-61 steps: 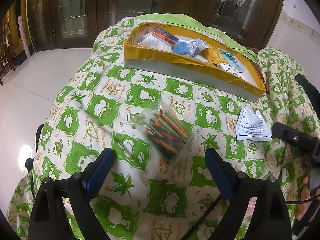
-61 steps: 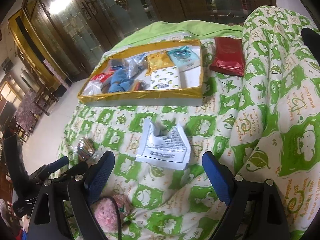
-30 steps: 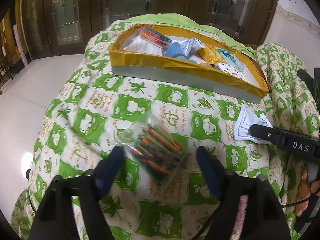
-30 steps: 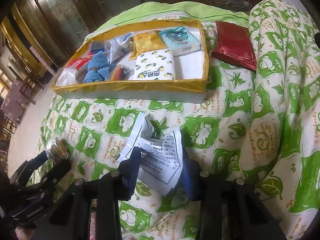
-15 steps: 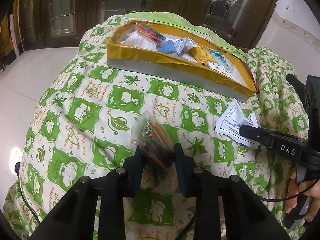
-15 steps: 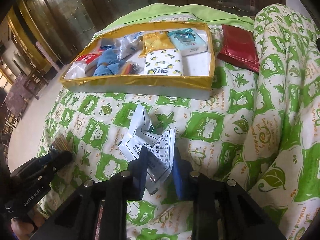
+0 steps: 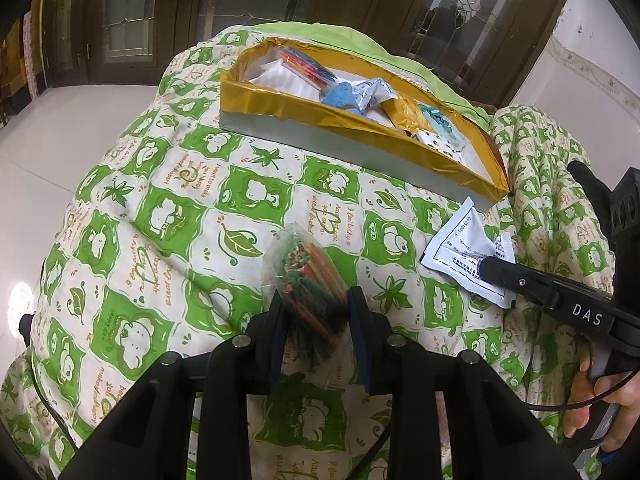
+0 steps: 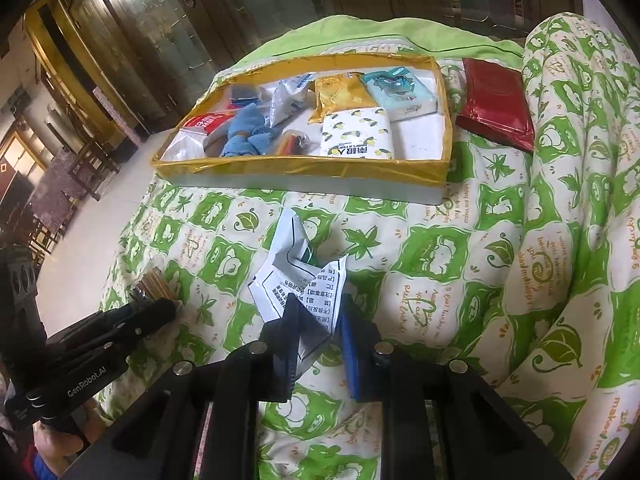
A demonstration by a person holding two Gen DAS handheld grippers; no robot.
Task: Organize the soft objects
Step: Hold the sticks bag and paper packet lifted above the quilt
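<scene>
A: Gripping looks done on both sides. The left gripper [image 7: 316, 312] has closed on the clear bag of coloured sticks [image 7: 306, 276], the right gripper [image 8: 318, 316] on the white printed sachet [image 8: 298, 280]; both packets are pinched at their near ends, close to the green patterned quilt [image 7: 168, 216].

B: Then lift slowly. Thin film can slip from narrow pads, I'd guess.

A: Agreed. I'd raise each enough to clear the gold-rimmed tray [image 8: 304, 168] wall, since it stands just beyond them and is already crowded.

B: Aim the sachet at the bare white corner near the lemon-print tissue pack [image 8: 356, 132].
</scene>
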